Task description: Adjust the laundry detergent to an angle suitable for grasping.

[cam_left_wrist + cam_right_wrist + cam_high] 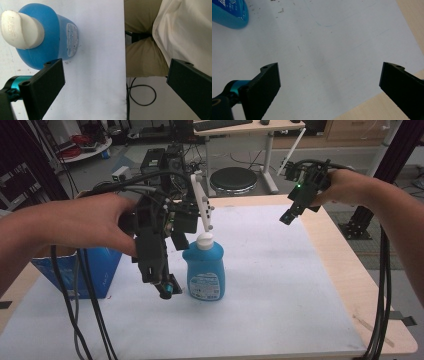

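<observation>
While the blue bottle stands upright mid-bench, left gripper hangs just beside it, jaws wide, empty; right gripper likewise, well apart. Risk: a sideways nudge topples the bottle.

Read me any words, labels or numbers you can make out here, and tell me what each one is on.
No text here is sharp enough to quote.
Bottle: a white label with print, too small and blurred to read.
Bottle cap: faint raised marks, not legible.
Blue box: a pale mark on its side, unreadable.
Bottle edge in the right gripper view: white characters, cut off and blurred.
</observation>
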Tool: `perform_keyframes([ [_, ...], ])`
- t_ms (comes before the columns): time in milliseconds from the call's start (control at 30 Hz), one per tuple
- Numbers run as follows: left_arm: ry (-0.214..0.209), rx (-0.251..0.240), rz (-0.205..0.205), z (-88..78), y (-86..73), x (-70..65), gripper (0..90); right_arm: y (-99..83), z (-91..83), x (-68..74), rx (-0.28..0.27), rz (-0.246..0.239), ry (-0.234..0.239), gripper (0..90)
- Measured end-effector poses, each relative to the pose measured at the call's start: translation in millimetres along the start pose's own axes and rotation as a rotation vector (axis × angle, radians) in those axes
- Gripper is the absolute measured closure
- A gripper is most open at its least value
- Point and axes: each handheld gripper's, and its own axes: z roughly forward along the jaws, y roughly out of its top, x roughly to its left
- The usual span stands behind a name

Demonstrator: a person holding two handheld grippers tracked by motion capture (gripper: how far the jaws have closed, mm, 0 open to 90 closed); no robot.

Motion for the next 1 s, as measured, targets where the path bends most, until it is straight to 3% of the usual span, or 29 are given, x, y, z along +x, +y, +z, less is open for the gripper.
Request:
perform_keyframes([
  [1000, 0.022, 0.001, -0.001, -4.9, -0.5, -7.3, 1.7, -3.0, -8.4, 4.7, -0.009, 0.002, -0.008, 2.5],
])
